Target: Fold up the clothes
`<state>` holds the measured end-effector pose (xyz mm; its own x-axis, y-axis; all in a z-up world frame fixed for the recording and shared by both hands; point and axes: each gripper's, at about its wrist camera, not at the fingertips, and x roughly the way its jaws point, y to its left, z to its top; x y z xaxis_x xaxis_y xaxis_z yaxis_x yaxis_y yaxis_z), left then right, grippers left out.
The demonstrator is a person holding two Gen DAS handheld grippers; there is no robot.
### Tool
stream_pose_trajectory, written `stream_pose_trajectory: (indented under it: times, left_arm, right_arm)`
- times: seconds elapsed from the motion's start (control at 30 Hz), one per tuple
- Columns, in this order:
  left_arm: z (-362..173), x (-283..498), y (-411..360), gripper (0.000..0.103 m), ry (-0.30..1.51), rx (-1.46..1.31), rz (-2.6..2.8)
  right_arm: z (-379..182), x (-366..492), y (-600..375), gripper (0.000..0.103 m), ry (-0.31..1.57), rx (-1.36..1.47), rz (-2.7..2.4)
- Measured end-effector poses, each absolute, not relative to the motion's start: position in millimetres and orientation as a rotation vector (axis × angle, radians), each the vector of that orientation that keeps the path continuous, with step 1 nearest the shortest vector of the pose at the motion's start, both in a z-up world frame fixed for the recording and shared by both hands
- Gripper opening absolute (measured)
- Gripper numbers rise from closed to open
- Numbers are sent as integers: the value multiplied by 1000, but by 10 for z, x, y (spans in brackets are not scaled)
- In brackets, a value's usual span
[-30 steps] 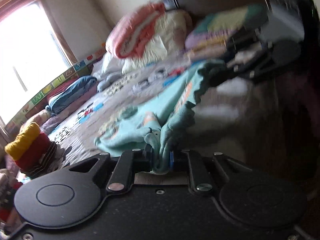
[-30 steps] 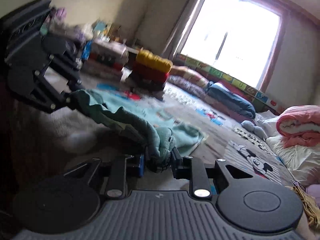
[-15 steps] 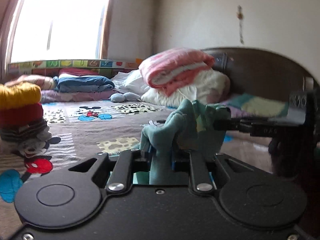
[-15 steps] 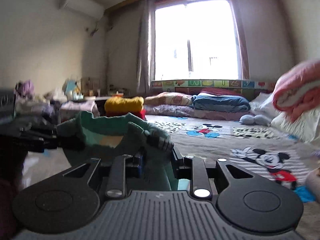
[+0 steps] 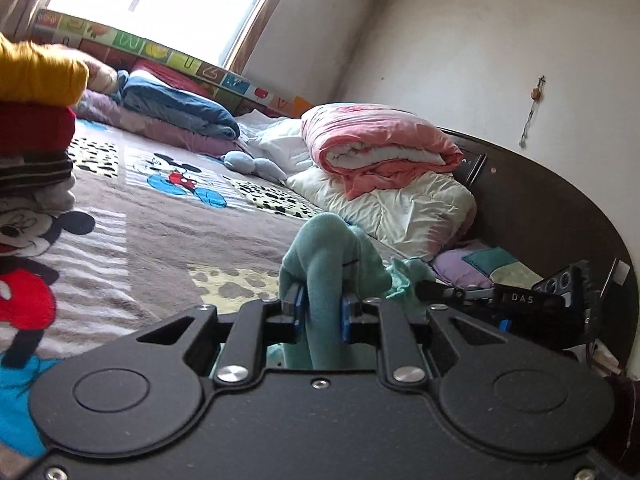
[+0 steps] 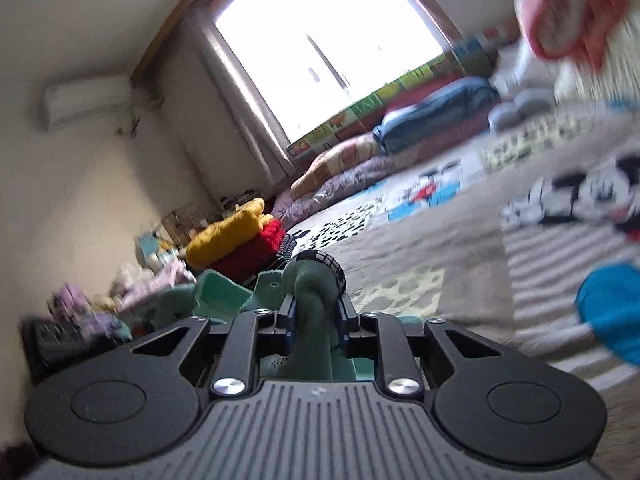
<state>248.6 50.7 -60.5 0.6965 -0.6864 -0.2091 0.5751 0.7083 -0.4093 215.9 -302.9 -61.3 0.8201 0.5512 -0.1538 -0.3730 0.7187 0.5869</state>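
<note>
Both claws are clamped tight on the teal garment (image 5: 326,276): left gripper (image 5: 320,314) and right gripper (image 6: 314,318) each pinch a bunched fold above the bed (image 5: 168,232). Most of the fabric hides below the grippers, and the right view's blurry.

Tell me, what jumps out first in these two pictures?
A teal garment bunched in the left claw, right at the camera, with the right claw pinching another part of it. Behind lie the cartoon-mouse bedspread and, by the headboard, a rolled pink quilt.
</note>
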Motion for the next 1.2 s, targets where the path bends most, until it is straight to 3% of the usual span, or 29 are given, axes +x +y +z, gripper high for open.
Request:
stream_pose_trajectory:
  times: [0.57, 0.67, 0.77, 0.83, 0.87, 1.2]
  left_arm:
    - [-1077, 3087, 649, 14, 617, -516, -578]
    - [-1109, 3116, 642, 19, 644, -516, -555]
    - [-1023, 2984, 616, 24, 603, -455, -580]
    - [-938, 2856, 591, 38, 561, -396, -606]
    - [-895, 2793, 579, 40, 540, -366, -620]
    - [-579, 2222, 384, 41, 366, -48, -732]
  right_arm:
    - [-1081, 2847, -2972, 16, 469, 685, 454]
    - [-1166, 2898, -2942, 16, 511, 683, 430]
    - [-1202, 2898, -2950, 25, 520, 690, 419]
    - [-1211, 2881, -2973, 33, 513, 703, 418]
    - [-1155, 2828, -3002, 33, 485, 700, 409]
    - [-503, 1990, -2774, 32, 279, 168, 606]
